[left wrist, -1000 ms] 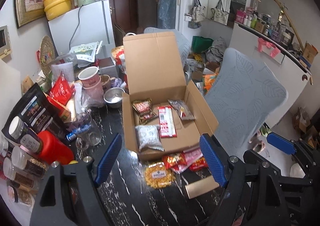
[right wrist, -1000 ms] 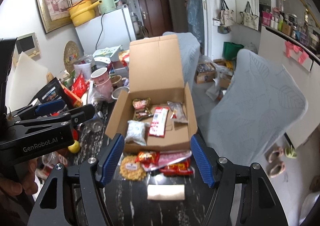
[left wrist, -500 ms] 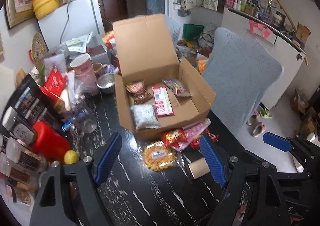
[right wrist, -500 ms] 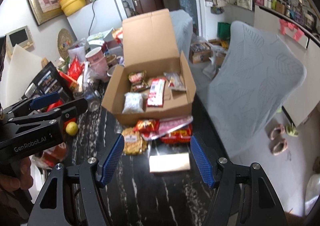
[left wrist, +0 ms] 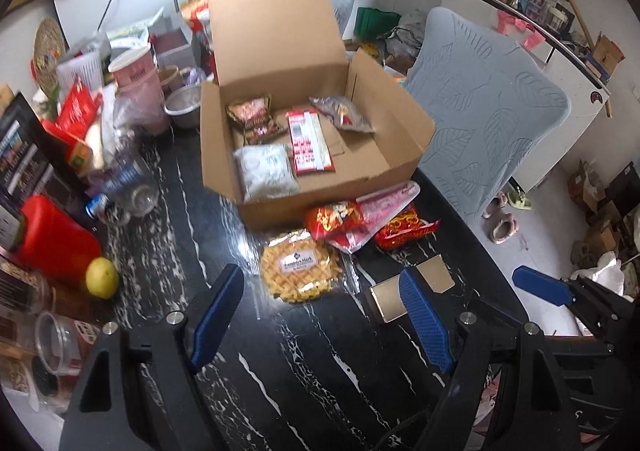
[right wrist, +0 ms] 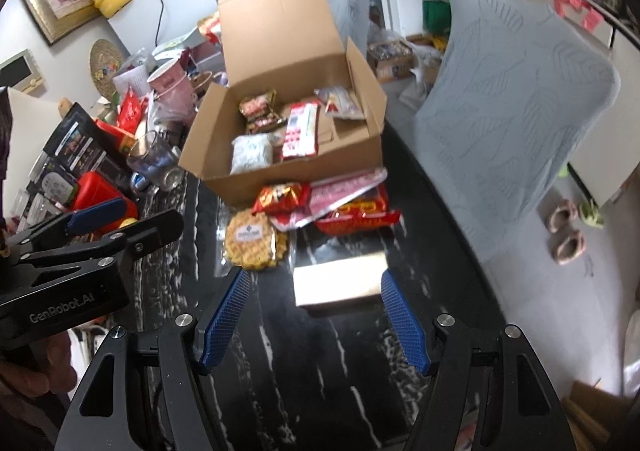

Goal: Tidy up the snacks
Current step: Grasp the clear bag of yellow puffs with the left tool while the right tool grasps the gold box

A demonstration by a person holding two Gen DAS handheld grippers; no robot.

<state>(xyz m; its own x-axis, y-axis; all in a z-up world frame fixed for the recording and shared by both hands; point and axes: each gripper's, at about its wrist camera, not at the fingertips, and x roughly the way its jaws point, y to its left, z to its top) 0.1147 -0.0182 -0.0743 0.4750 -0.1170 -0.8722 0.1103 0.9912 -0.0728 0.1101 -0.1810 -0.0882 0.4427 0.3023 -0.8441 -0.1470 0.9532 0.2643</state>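
Note:
An open cardboard box [left wrist: 320,187] stands on the black marble table and holds a white packet [left wrist: 266,171], a red-and-white packet [left wrist: 310,141] and two dark packets. In front of it lie a waffle packet [left wrist: 300,271], a red bag [left wrist: 336,219], a pink packet [left wrist: 384,203], a red-yellow bag [left wrist: 406,229] and a small gold box [left wrist: 412,291]. My left gripper [left wrist: 320,275] hangs open just before the waffle packet. In the right wrist view my right gripper [right wrist: 314,277] is open, with the gold box [right wrist: 340,279] lying between its fingertips, pads apart from it.
The table's left side is crowded: a red container [left wrist: 56,243], a lemon [left wrist: 102,277], a glass [left wrist: 136,187], pink cups [left wrist: 136,71], a steel bowl [left wrist: 184,107] and jars. A grey chair [left wrist: 488,123] stands at the table's right edge. Slippers lie on the floor.
Both grippers have sunk toward the table and tilted further down, so the loose snacks and the gold box now sit closer to the fingertips. Neither grip has changed.

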